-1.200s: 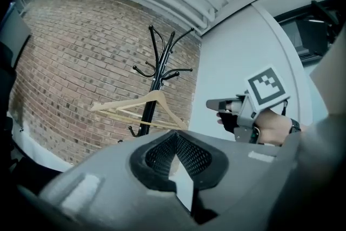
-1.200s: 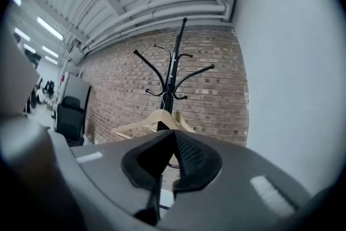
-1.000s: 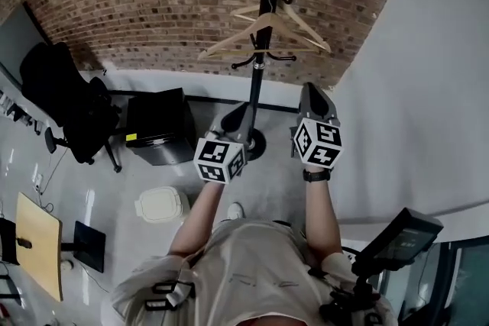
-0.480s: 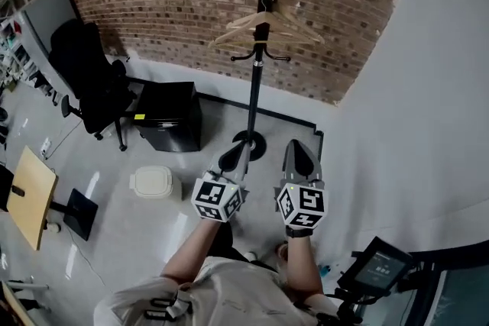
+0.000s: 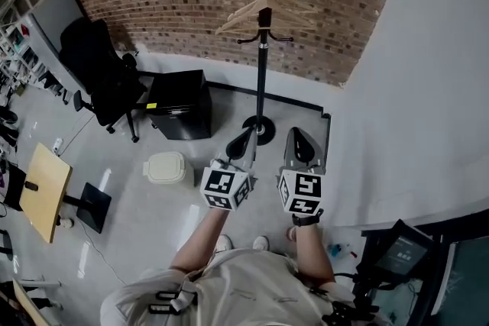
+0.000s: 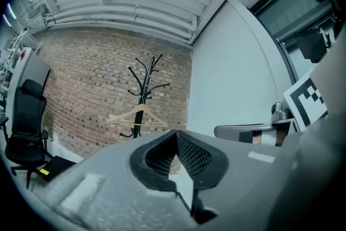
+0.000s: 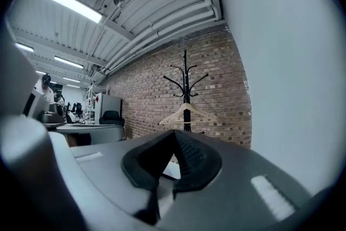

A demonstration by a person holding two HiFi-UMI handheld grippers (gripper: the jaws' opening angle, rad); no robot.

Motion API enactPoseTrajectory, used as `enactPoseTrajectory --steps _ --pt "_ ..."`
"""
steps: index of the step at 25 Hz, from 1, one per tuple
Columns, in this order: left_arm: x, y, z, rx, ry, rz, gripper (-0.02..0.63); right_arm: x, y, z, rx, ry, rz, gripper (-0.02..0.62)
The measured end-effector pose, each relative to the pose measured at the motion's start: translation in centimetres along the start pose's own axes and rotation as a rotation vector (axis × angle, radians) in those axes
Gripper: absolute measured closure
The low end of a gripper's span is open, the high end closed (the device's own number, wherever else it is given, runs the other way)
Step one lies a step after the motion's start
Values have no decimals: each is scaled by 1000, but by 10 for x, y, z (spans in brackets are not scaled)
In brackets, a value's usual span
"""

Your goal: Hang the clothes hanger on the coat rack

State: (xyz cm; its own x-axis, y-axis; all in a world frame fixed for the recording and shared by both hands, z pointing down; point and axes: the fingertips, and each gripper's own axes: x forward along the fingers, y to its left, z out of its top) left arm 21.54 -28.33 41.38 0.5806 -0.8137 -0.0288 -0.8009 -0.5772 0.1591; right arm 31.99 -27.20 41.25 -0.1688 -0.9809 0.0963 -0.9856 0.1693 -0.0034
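A pale wooden clothes hanger (image 5: pixel 246 14) hangs on the black coat rack (image 5: pixel 262 65) in front of the brick wall, level and at rest. It shows in the left gripper view as the hanger (image 6: pixel 135 114) on the rack (image 6: pixel 142 92), and in the right gripper view as the hanger (image 7: pixel 187 113) on the rack (image 7: pixel 185 81). Both grippers sit well back from the rack, near the person's body. The left gripper (image 5: pixel 243 143) (image 6: pixel 175 136) is shut and empty. The right gripper (image 5: pixel 300 146) (image 7: pixel 174 136) is also shut with nothing between its jaws.
A black office chair (image 5: pixel 99 76) and a black cabinet (image 5: pixel 179 104) stand left of the rack's base. A white lidded bin (image 5: pixel 166 168) and a wooden tabletop (image 5: pixel 44 191) lie farther left. A white wall (image 5: pixel 428 88) closes the right side.
Both grippers have drawn back from the coat rack toward the person, and the rack now looks farther away. The hanger stays on the rack.
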Motion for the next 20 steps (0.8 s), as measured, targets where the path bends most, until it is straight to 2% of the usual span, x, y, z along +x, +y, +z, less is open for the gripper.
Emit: enactPoseTrajectory --steps 9,15,20 --pt "-5 21 14 4 -27 3 606 8 36 7 -18 -30 25 592" --pt "-17 26 20 7 -31 6 606 9 44 16 -15 -43 23 591" --pt "-16 34 17 -14 -8 7 606 12 50 17 14 -40 61 592"
